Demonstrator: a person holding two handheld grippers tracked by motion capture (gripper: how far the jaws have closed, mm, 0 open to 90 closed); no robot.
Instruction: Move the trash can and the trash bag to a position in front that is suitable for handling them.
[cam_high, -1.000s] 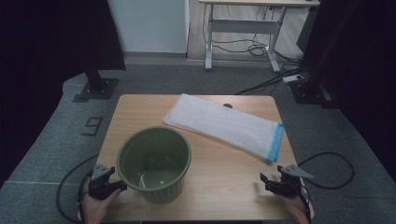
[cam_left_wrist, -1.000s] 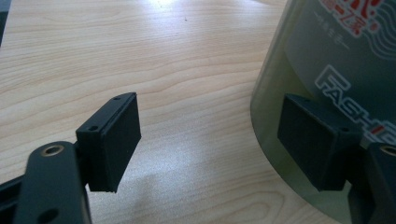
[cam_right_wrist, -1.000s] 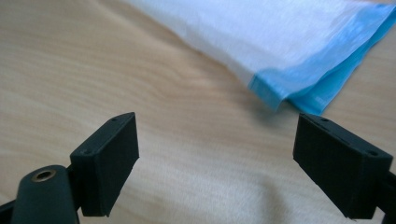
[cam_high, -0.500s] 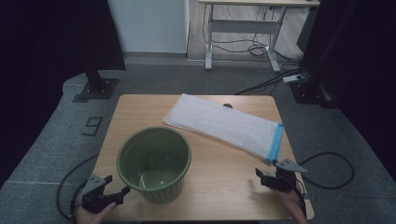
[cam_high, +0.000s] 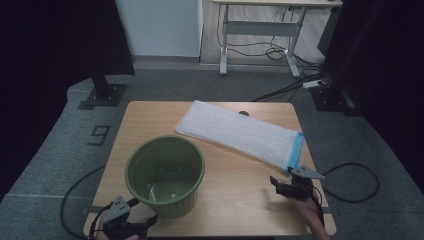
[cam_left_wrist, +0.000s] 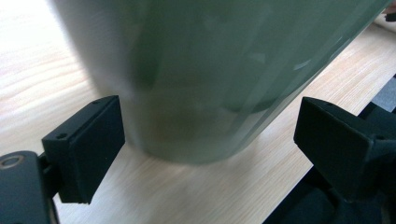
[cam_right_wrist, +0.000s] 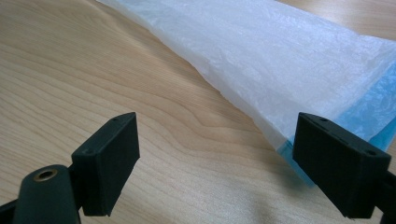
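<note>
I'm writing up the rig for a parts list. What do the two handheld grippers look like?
Both are black. The left gripper and the right gripper each carry a grey three-cornered plate on top. Their jaws are flat, blocky black pads with small screw holes. A dark cable trails from the right one.

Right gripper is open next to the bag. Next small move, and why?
Probably ease the right gripper forward and toward the bag's blue edge, then close. Its jaws stand wide open just short of that end of the white bag, nothing between them but bare table. The left gripper, also open, straddles the base of the green bucket.
</note>
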